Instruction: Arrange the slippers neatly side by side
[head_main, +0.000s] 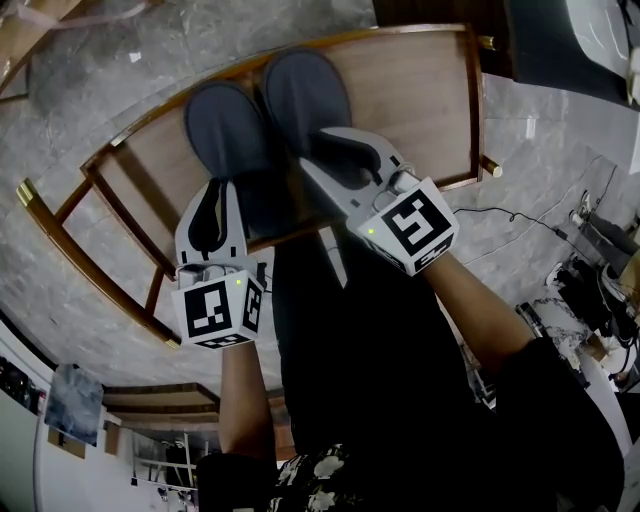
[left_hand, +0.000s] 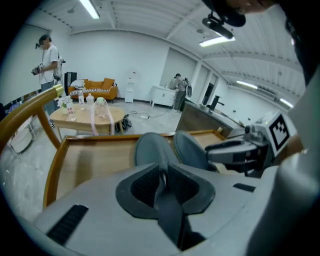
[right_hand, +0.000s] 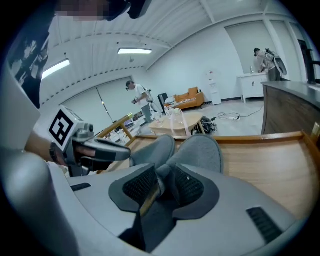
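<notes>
Grey marble floor (head_main: 100, 90) in a big white room; further back stand an orange sofa (left_hand: 95, 89), a round table (left_hand: 87, 117) and a standing person (left_hand: 49, 55). Low wooden platform (head_main: 430, 100) with a raised rim sits on the floor just in front of the wearer. Two dark grey slippers lie on it side by side with toes pointing away, left slipper (head_main: 222, 125) and right slipper (head_main: 305, 90). Their inner edges are touching or nearly so, and the right one sits slightly further forward.

Right gripper (right_hand: 162, 182) reaches over the heel end of the right slipper. Its jaws are spread, with the heel rim between them and the pads not clamped on it. Left gripper (left_hand: 161, 176) is at the heel end of the left slipper; contact is unclear. Its jaws are pressed almost together with only a thin slit, and nothing is pinched. Each gripper carries a marker cube near the hand.
</notes>
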